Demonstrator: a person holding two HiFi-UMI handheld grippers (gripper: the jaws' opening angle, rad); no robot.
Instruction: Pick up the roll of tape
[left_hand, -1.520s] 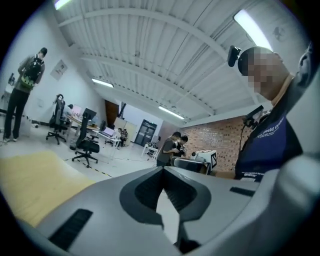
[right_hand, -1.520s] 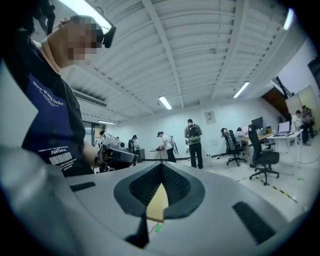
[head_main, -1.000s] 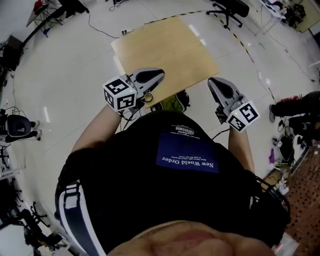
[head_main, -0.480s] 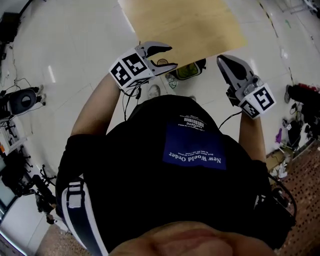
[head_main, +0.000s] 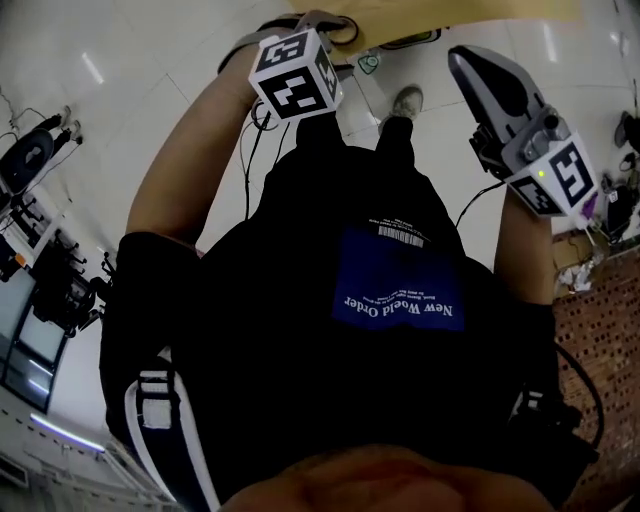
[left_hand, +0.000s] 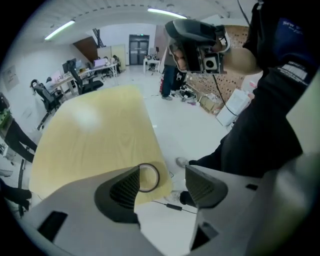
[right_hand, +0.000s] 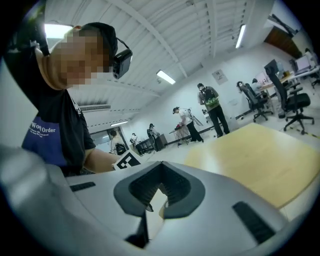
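Observation:
The roll of tape (left_hand: 148, 177), a thin dark ring with a pale core, lies flat on the near corner of the light wooden table (left_hand: 95, 135). My left gripper (left_hand: 161, 186) points steeply down over that corner. Its jaws are opening wide, and the roll shows just inside the left pad, untouched. In the head view the left gripper (head_main: 325, 22) reaches the table's edge (head_main: 460, 10) at the top of the frame. My right gripper (head_main: 462, 58) hangs off to the right, beside the table. Its jaws are shut with nothing in them (right_hand: 154, 207).
The person's black-shirted body fills the head view, with a shoe (head_main: 405, 100) on the white floor below the table's edge. Office chairs (right_hand: 295, 102) and standing people (right_hand: 212, 112) are far behind the table. A thin cable (left_hand: 170, 205) hangs under the table corner.
Both grippers have dropped towards the table's near edge as the head view tipped further down. The left jaws went from shut to wide open. The right jaws stayed shut.

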